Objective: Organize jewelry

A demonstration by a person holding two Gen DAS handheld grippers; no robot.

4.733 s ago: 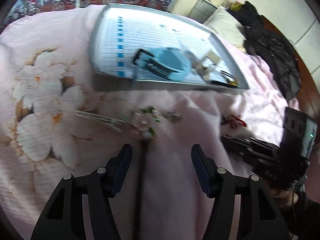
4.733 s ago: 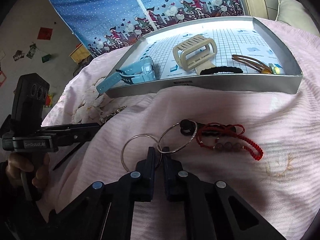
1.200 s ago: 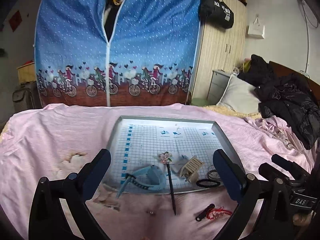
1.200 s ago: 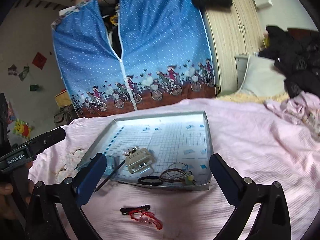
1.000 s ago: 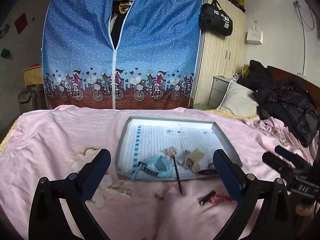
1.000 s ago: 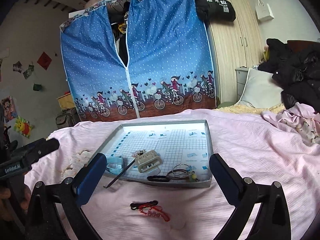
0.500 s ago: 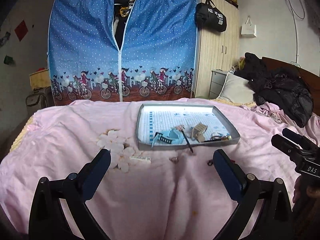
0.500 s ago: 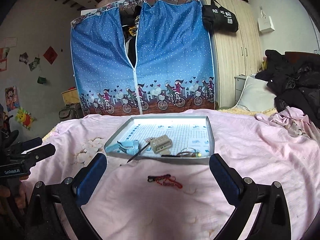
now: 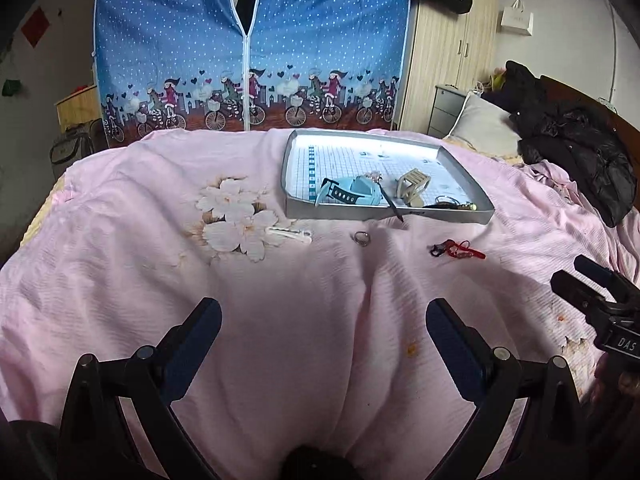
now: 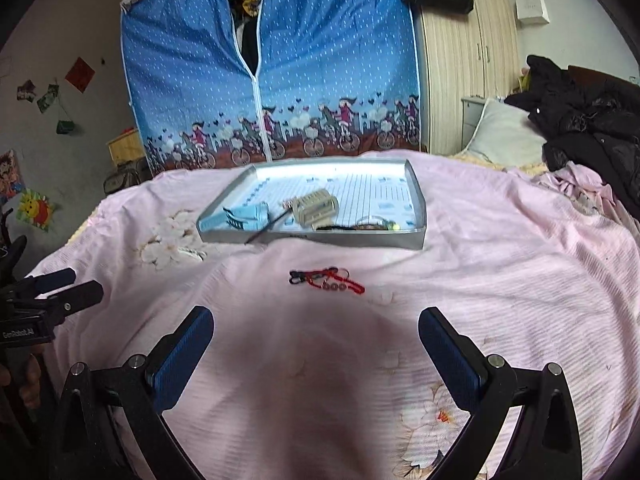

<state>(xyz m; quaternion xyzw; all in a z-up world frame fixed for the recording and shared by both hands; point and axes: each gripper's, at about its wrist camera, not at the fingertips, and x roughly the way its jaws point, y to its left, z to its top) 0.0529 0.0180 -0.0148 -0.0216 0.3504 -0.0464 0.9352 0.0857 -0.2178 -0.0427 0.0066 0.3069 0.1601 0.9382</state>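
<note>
bed [image 9: 120, 280]: pink cover | on it: tray [image 9: 384, 214], ring [image 9: 361, 237], red bracelet [image 9: 458, 249], hair clip [image 9: 289, 234]

Two wrist views, side by side, well back, facing the shared tray [image 9: 384, 213] [image 10: 320, 241] across the bed.

Both views are lit by soft, rather dim indoor light, cool in tone, with no hard-edged shadows. The brightest patch is the tray [image 9: 386, 212], whose far inner edge glows near white with glare in both views, washing out its grid print there. A broad, soft shadow falls on the pink bedspread [image 10: 500, 264] in the right wrist view, just ahead of the right claw [image 10: 316, 334], darkening the cloth to a muddy rose; the left wrist view has only faint shading along the folds. Fisheye bending curves the wardrobe [image 9: 452, 64] and bed edges, and black vignette fills every corner. Small items in the tray are soft and hard to resolve; the near claw fingers [image 9: 192, 344] look sharp.
</note>
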